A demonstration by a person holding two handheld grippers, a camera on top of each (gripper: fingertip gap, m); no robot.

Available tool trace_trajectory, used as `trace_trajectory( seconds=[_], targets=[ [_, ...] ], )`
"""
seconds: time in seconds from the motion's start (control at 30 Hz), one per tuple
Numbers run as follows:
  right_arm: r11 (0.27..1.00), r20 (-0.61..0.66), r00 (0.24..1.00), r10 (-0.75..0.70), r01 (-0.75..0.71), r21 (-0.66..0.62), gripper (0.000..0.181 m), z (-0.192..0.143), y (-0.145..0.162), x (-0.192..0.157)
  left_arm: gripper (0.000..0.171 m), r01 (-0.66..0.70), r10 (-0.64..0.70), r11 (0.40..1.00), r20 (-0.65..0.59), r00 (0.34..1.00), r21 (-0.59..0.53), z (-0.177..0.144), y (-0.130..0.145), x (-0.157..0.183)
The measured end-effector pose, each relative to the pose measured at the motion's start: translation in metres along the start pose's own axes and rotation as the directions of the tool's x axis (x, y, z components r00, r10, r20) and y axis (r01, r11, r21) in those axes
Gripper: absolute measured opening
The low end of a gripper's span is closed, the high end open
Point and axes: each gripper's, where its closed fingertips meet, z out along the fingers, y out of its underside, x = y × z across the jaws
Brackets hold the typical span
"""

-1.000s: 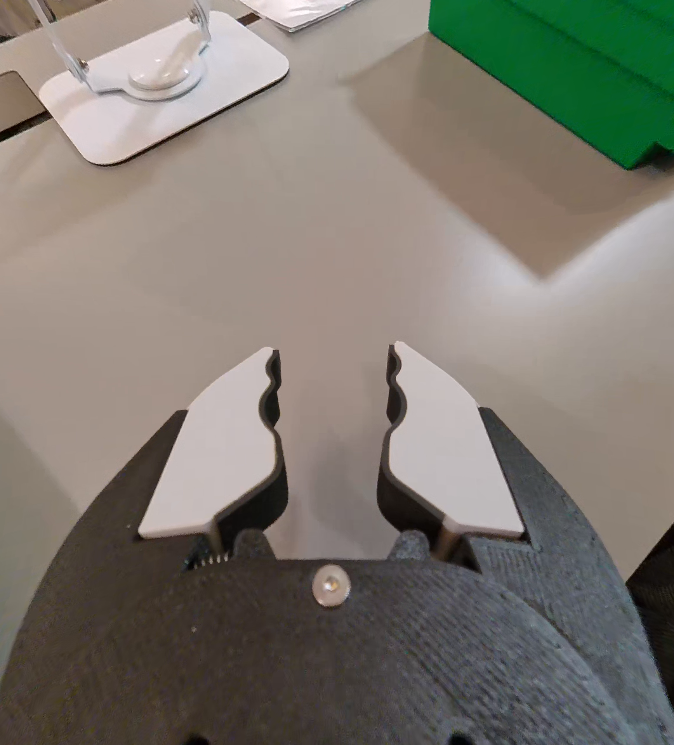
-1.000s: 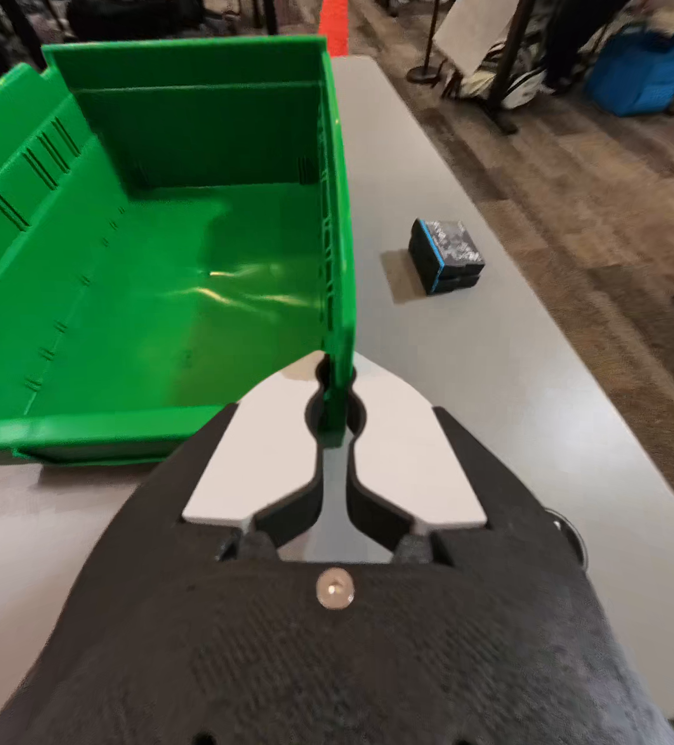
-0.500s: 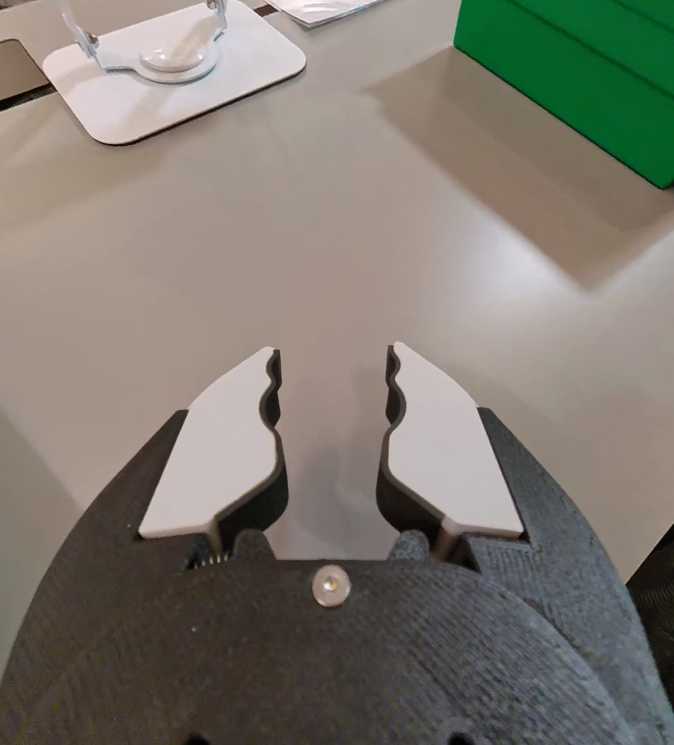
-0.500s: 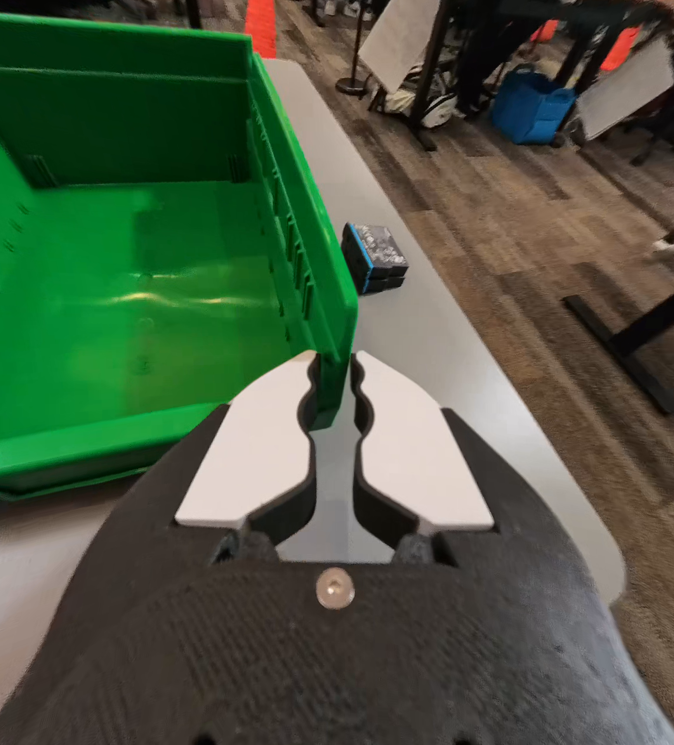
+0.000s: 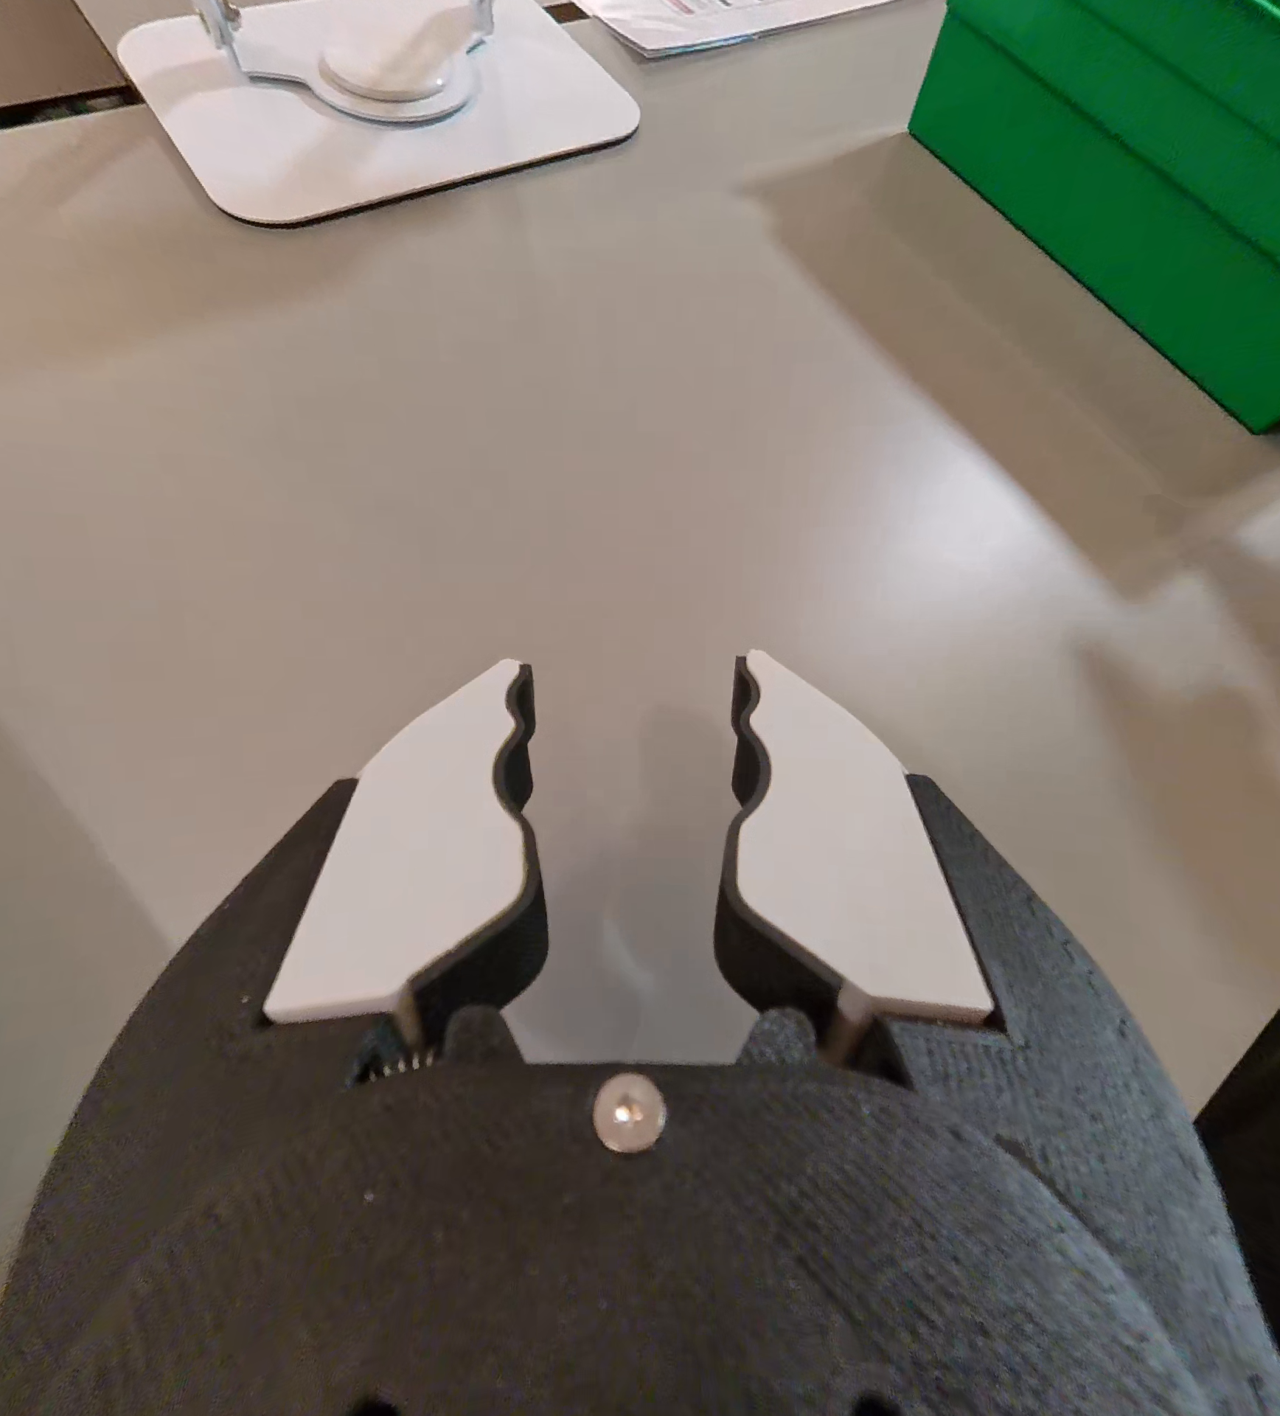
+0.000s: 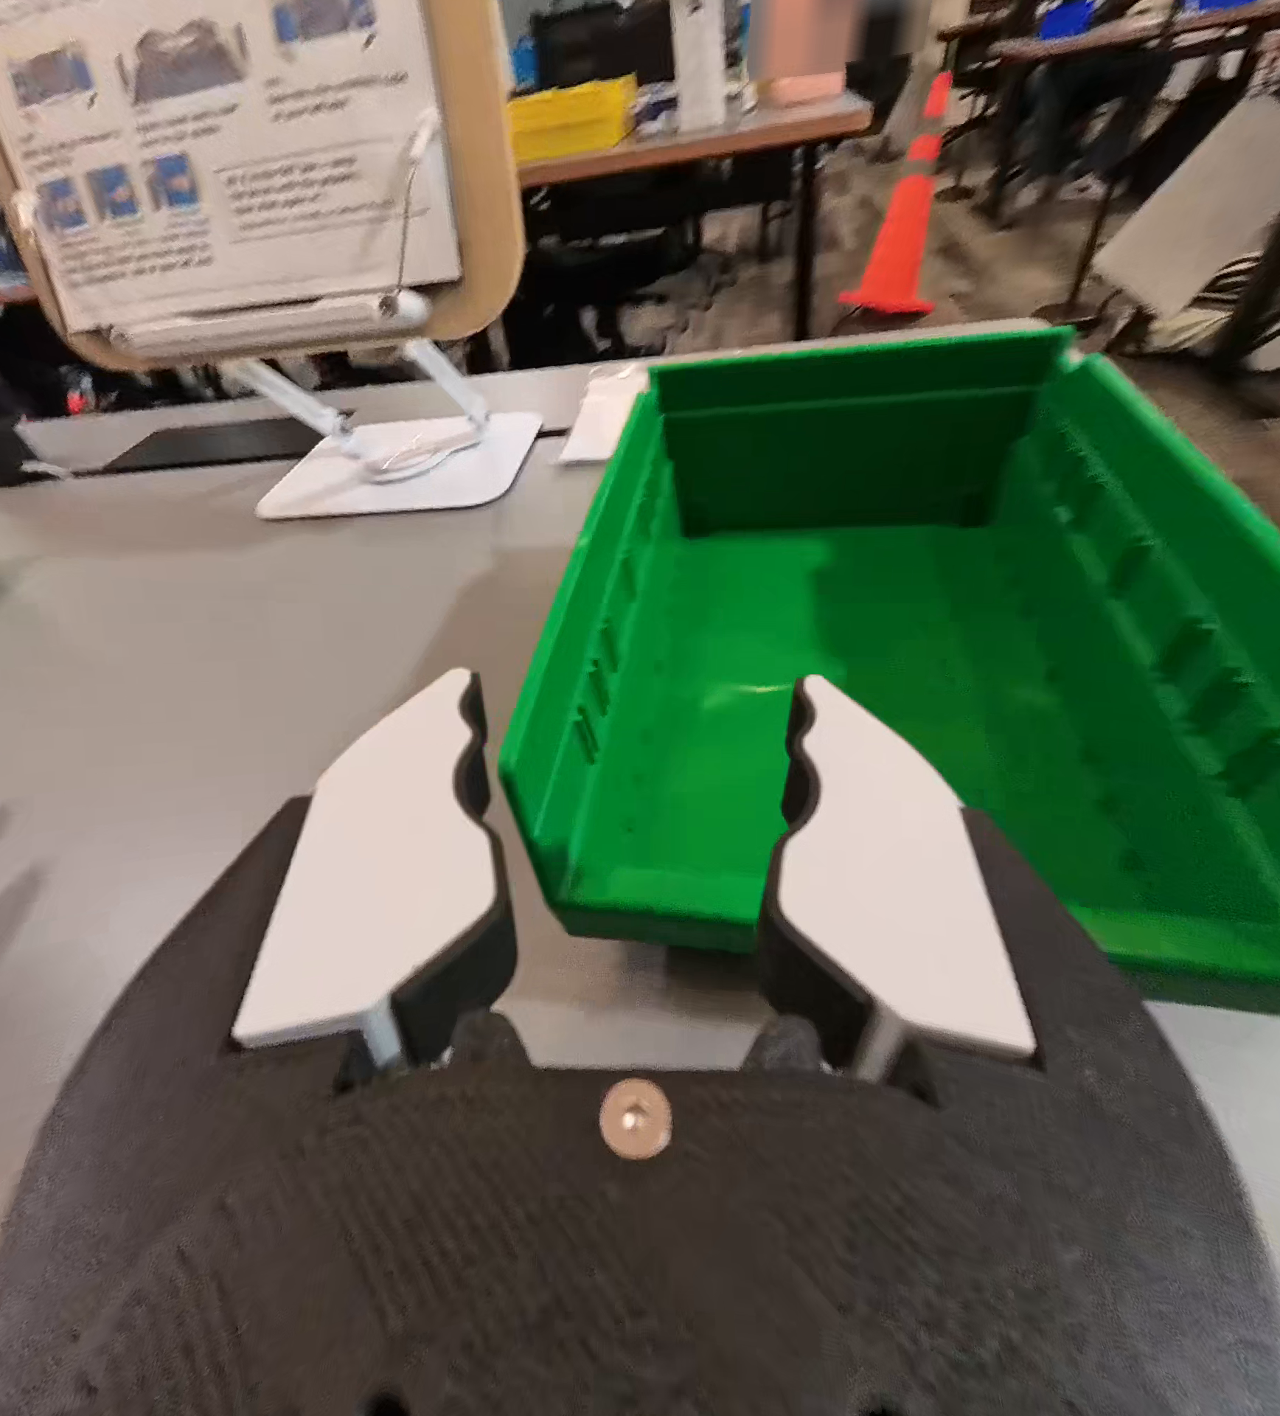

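On my left side, the left claw (image 5: 631,674) hangs over the bare grey counter (image 5: 468,460) with its jaws wide apart and nothing between them. Ahead of it, far to the left, I see a white flat base (image 5: 392,153) that carries a clear stand. To the right of that base a few papers (image 5: 713,19) lie at the far edge of the counter. Further right, the outer wall of a green bin (image 5: 1158,214) stands on the counter, well apart from this claw.

From the right wrist view, a board with printed sheets (image 6: 238,153) leans on the stand at the far left. The right claw (image 6: 633,686) is also opened wide and holds nothing. The near left corner of the green bin (image 6: 928,689) shows between its two fingers, but I cannot tell if they touch it. The bin is open on top, and I see nothing inside. An orange cone (image 6: 901,222) stands on the floor behind, at the right.
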Motion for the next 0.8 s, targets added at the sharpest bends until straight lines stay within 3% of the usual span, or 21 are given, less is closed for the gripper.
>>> trace_trajectory(
  seconds=[0.13, 0.27, 0.47, 0.53, 0.67, 0.8],
  targets=[
    [0.994, 0.034, 0.996, -0.08, 0.083, -0.068, 0.076, 0.006, 0.015, -0.011, 0.05, 0.012, -0.013, 1.0, 0.039, 0.999, 0.011, -0.001, -0.001, -0.013],
    [0.993, 0.053, 0.997, -0.051, 0.056, -0.101, 0.074, 0.009, 0.023, -0.009, 0.036, -0.036, 0.002, 0.988, 0.218, 0.976, 0.151, -0.023, -0.026, -0.046],
    [0.995, 0.065, 0.998, 0.011, -0.004, -0.097, 0.075, 0.007, 0.024, -0.007, 0.058, -0.177, 0.037, 0.951, 0.477, 0.878, 0.254, -0.095, -0.061, -0.076],
    [0.995, 0.064, 0.998, 0.005, 0.001, -0.097, 0.074, 0.007, 0.024, -0.006, 0.06, -0.212, 0.04, 0.947, 0.567, 0.823, 0.24, -0.116, -0.057, -0.092],
    [0.992, 0.074, 0.997, 0.008, 0.001, -0.125, 0.075, 0.012, 0.031, -0.006, 0.059, -0.232, 0.076, 0.963, 0.685, 0.725, 0.139, -0.131, -0.02, -0.132],
    [0.991, 0.088, 0.996, 0.012, 0.0, -0.133, 0.075, 0.014, 0.034, -0.009, 0.056, -0.154, 0.042, 0.982, 0.66, 0.75, 0.112, -0.122, -0.003, -0.15]
  ],
)
